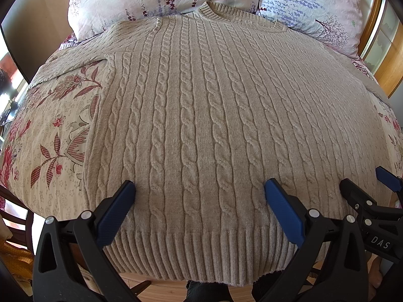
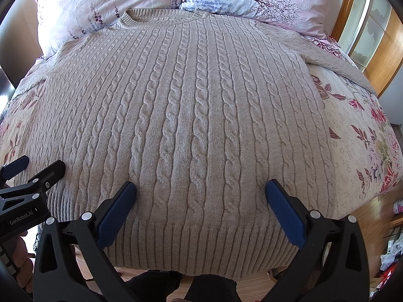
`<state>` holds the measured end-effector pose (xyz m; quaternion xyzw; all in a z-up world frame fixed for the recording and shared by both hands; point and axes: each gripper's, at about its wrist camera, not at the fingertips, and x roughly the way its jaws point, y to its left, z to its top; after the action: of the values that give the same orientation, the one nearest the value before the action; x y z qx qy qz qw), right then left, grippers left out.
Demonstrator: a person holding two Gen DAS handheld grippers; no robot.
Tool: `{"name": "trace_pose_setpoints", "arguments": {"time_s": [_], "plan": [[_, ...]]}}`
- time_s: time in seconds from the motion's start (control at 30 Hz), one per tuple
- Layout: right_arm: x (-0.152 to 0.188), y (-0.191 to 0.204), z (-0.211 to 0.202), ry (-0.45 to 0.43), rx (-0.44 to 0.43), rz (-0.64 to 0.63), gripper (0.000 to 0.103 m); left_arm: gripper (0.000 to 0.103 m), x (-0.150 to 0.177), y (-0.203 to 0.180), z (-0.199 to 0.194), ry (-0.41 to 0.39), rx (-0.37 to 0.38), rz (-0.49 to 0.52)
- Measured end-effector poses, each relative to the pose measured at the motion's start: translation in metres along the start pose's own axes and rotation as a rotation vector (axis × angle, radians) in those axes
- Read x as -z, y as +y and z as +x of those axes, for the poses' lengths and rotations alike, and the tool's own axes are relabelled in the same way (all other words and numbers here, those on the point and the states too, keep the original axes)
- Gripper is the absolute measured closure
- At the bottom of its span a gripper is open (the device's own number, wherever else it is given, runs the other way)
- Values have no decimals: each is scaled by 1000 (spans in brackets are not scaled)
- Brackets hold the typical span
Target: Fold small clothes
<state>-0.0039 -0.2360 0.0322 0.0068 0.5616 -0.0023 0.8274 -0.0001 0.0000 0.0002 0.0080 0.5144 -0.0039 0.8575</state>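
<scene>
While the beige cable-knit sweater (image 1: 201,115) lies spread flat on the bed (image 1: 50,130), collar toward the pillows (image 2: 105,2) at the head and ribbed hem (image 2: 201,251) draped over the foot edge, I hold both tools above that hem. My left hand-held gripper (image 1: 200,188) is released, its blue pads wide apart over the knit near the left end of the hem; my right hand-held gripper (image 2: 201,188) is likewise spread and grasping nothing, nearer the right end. Each shows at the margin of the other's view, so they sit close beside one another.

No fold is started yet, I judge — both sleeves are stretched out toward the side edges of the bed.

The risks from here come from the fabric itself. This knit is thick and loose, so a shallow pinch may catch only the top layer, and the back would lag and bunch. The hem overhangs the foot edge — a careless tug could drag the whole garment off the bed. Uneven lifting between the two sides would skew the fold.
</scene>
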Motion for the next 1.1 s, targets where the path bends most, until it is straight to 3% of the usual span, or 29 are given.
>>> {"name": "trace_pose_setpoints", "arguments": {"time_s": [0.83,1.1], "plan": [[-1,3,2,12,-6,-11,1,2,0,0,0,0,0,-1],[2,3,-1,-34,-17,-30,1,2,0,0,0,3,1,6]]}}
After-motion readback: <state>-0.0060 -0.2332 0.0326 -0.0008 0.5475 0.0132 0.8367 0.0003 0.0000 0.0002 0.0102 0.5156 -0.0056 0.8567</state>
